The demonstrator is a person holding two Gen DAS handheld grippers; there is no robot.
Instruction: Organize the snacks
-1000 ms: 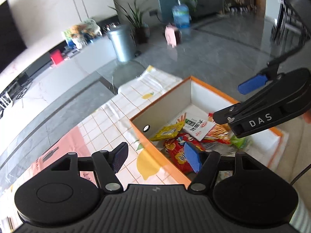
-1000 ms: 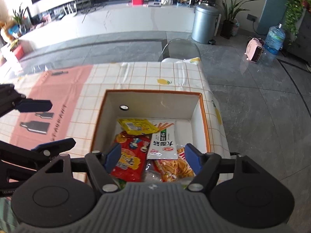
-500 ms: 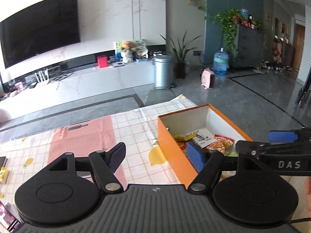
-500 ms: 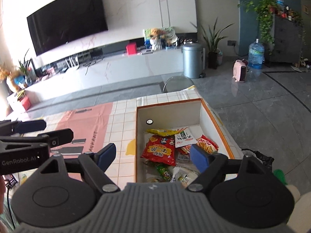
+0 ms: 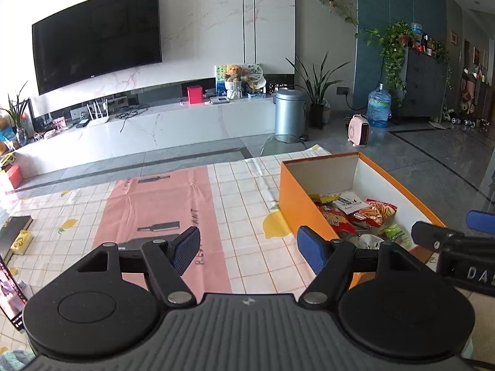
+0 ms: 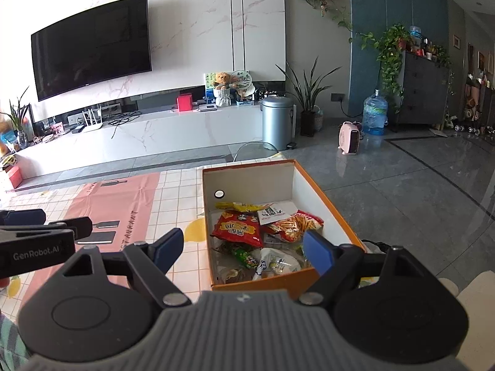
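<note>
The left claw [image 5: 249, 250] is held released above the bench [image 5: 235, 204], its blue pads [image 5: 185, 249] spread wide with nothing between them; its jaws have just been opening. Beneath it the checked tablecloth with a pink panel [image 5: 161, 207] is seen. The right claw [image 6: 243, 247] is likewise released and empty, its jaws also having just been opening, and it is poised over the near end of the orange box [image 6: 312, 185], without contact.

The orange box is set on the bench at the right side, open at the top, with white inner walls. The snacks are lying inside it: a red packet [image 6: 236, 228] in the middle, a yellow packet [image 6: 238, 206] near the far wall, a white sachet [image 6: 277, 211] beside it, a bag printed with orange sticks [image 6: 290, 227] toward the right wall, a green packet [image 6: 244, 256] and a pale clear bag [image 6: 275, 262] at the near end. The packets are overlapped loosely.

At the left edge of the bench a small yellow pack [image 5: 21, 239] is seen lying beside a dark book [image 5: 15, 225], well apart from the box.
</note>
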